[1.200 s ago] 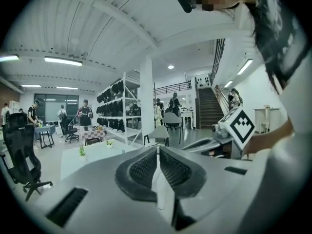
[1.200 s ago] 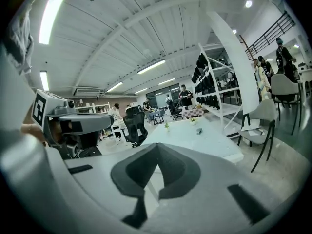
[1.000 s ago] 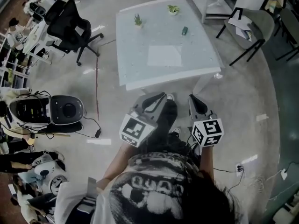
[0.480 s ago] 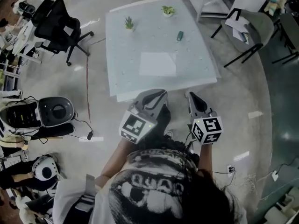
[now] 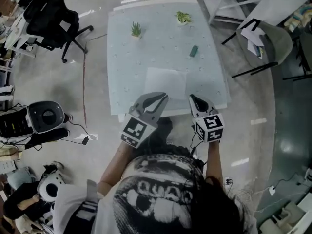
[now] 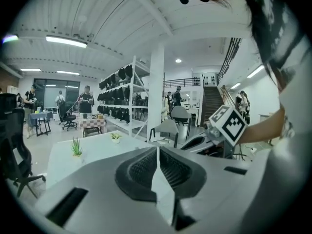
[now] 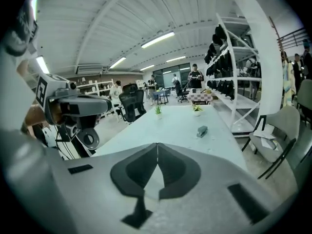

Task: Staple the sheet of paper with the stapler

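**Two closed hand-held grippers at the near edge of a table with paper and stapler**

Head view: A person, seen from above, holds a grey two-jaw left gripper (image 5: 162, 96) and a grey two-jaw right gripper (image 5: 193, 98), each with a cube of black-and-white square markers. Both tips reach just over the near edge of a pale blue-white square table (image 5: 161, 52). A white sheet of paper (image 5: 165, 82) lies flat on the table's near half, just ahead of the grippers and between their tips. A small dark teal stapler (image 5: 194, 50) sits further back, to the paper's right and apart from it. Two small green potted plants (image 5: 136, 29) stand near the far edge. A black office chair (image 5: 48, 13) is on the floor to the left of the table.

Left gripper view: The left gripper's jaws are together, dark ribbed pads meeting in a thin line, with nothing between them. The right gripper shows to the right, and one plant stands on the tabletop to the left.

Right gripper view: The right gripper's jaws are also together and hold nothing. Beyond them the table stretches away, with the stapler ahead and to the right, untouched. The left gripper appears at the left.
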`<state>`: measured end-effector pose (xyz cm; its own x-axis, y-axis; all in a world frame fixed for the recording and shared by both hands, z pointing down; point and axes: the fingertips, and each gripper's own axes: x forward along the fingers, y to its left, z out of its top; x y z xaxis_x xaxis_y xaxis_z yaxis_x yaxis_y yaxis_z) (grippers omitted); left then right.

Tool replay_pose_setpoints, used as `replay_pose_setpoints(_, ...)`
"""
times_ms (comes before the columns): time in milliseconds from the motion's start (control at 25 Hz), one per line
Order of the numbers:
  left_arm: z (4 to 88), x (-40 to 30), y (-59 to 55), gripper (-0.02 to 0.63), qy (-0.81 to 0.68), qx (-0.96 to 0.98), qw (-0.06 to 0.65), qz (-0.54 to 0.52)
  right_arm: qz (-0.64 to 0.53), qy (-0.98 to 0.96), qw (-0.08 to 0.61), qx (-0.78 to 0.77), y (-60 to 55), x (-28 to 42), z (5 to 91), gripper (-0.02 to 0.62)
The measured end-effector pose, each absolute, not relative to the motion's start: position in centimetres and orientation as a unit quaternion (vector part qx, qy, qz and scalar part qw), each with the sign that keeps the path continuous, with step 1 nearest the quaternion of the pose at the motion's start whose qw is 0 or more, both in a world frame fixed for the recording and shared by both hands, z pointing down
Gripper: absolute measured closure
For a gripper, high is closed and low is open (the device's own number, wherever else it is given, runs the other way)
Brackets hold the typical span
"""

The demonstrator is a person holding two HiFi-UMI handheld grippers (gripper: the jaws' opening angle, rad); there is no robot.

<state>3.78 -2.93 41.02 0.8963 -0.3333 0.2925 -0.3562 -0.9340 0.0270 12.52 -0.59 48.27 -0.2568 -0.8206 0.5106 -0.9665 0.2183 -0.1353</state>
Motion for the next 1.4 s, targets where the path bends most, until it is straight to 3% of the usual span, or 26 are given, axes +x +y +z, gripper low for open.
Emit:
replay_pose_setpoints(120,42.6,3.5,-5.0,0.591,-0.174,0.971,0.048,0.155,0.221,-0.770,0.215,0.558,-3.8,12.8,50.8,0.541)
replay_pose_setpoints(400,44.5,2.3,-9.4,0.591,-0.173,0.970,0.055,0.164,0.219,-0.779,0.323,0.490,-10.2,12.7,56.3,0.536)
replay_pose_setpoints(840,44.3,2.0,-11.4,0.591,-0.201,0.968,0.044,0.147,0.188,-0.773,0.483,0.366,-14.6,13.0,63.7,0.448)
replay_pose_setpoints(1080,44.9,0.6,-11.4,0.591,-0.257,0.951,0.066,0.159,0.204,-0.792,0.494,0.295,-14.5,12.8,65.1,0.470)
replay_pose_setpoints(1400,44.8,0.6,-12.0,0.591,-0.326,0.928,0.086,0.159,0.232,-0.794,0.448,0.340,-14.4,12.9,65.2,0.533)
